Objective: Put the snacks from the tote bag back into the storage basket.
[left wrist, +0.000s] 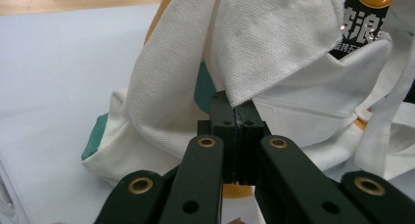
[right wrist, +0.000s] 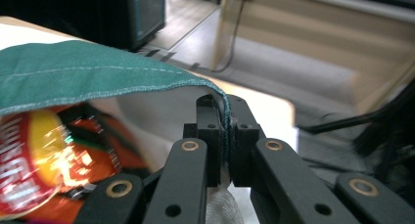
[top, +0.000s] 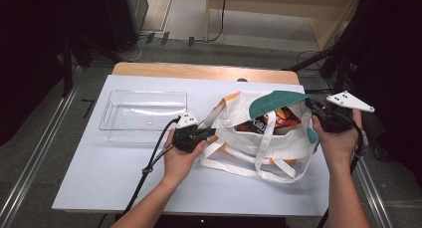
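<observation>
The tote bag lies on the white bench, to the right of the clear plastic tray, with its mouth turned up and toward the far edge. It is cream canvas with a green lining that shows where the rim folds over, and its 2 long handles trail toward the person over the bag's near side. Inside the mouth sit bright snack packets, red and orange, 1 with a dark label.

The left hand-held gripper is at the bag's left rim; in the left gripper view its jaws are pressed together on a fold of the cream cloth, so it has hold of that edge. The right hand-held gripper is at the bag's right rim, and the right gripper view shows its jaws closed tight on the green-edged hem. Pinching opposite sides like this looks meant to pull the mouth wide and keep it from sagging shut, so the packets inside can be reached.

The tray, just left of the bag, is empty and stands close by, probably as the place for what comes out. Beyond the bag, the bench's wooden far edge gives way to a grey floor with cables.
</observation>
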A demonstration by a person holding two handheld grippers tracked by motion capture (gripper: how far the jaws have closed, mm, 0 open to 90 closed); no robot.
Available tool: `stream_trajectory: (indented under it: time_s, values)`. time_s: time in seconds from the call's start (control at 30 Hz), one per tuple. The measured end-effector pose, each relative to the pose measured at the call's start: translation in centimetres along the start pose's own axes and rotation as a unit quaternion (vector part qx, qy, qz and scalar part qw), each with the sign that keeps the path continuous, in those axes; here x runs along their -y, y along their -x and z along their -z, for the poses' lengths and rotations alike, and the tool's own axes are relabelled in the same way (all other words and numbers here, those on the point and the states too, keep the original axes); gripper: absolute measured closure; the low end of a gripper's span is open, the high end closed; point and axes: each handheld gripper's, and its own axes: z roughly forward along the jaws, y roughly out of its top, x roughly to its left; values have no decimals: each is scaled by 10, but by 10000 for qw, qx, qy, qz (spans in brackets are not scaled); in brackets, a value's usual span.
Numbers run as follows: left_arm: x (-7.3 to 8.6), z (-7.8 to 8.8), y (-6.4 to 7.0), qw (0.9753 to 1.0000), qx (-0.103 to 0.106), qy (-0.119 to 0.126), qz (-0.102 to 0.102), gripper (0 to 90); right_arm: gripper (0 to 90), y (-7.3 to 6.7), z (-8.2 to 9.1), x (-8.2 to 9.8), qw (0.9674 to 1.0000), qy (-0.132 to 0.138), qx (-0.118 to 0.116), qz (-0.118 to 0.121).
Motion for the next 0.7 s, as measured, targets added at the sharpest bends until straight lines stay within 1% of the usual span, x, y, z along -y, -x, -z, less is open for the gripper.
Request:
stream_trajectory:
  time_s: [0.07, 0.13, 0.17, 0.2, 0.23, 0.27, 0.3, 0.33, 0.37, 0.4, 0.43, 0.47, 0.53, 0.6, 0.63, 0.67, 0.7]
  values:
    - [0, 0, 2, 10000, 8, 19, -34, 900, 874, -3, -1, -4, 9993, 75, 208, 288]
    - [0, 0, 2, 10000, 13, 24, -51, 900, 866, -5, -5, -6, 9970, 121, 451, 610]
    - [0, -1, 3, 10000, 23, -14, -88, 900, 864, -5, -8, -6, 9960, 103, 518, 719]
    - [0, -1, 3, 10000, 17, -29, -88, 900, 863, -5, -13, -4, 9961, 28, 533, 697]
    - [0, -2, 2, 10000, 16, -60, -63, 900, 862, -2, -17, -1, 9980, -25, 422, 475]
    - [0, -2, 1, 10000, 23, -60, -40, 900, 861, 2, -22, 3, 9996, -65, 226, 136]
    - [0, -2, 1, 10000, 23, -60, -40, 900, 860, 7, -26, 7, 9998, -125, 43, -153]
    - [0, -3, -1, 10000, 49, -23, 22, 900, 857, 10, -30, 12, 9994, -129, -70, -318]
    - [-1, -3, -1, 10000, 63, 5, 64, 900, 852, 11, -31, 16, 9991, -152, -117, -366]
    - [-1, -3, -1, 10000, 51, 14, 82, 900, 844, 13, -34, 20, 9987, -250, -182, -399]
    - [-1, -3, -2, 9999, 62, 30, 144, 900, 832, 14, -36, 23, 9977, -376, -287, -486]
    - [-1, -3, -2, 9998, 55, 32, 183, 900, 814, 16, -36, 25, 9968, -446, -385, -540]
    - [-2, -3, -2, 9998, 33, 58, 199, 885, 715, 19, -31, 25, 9958, -364, -461, -707]
    - [-4, -1, -2, 9994, 137, 211, 238, 775, 591, 24, -20, 22, 9945, -127, -511, -901]
    - [-4, -1, -2, 9994, 137, 211, 238, 736, 591, 24, -20, 22, 9945, -127, -511, -901]
    - [-6, 1, -1, 9990, 150, 336, 241, 702, 565, 24, -10, 21, 9953, -134, -459, -839]
    - [-8, 2, -1, 9988, 158, 395, 250, 665, 566, 23, -6, 22, 9949, -152, -514, -852]
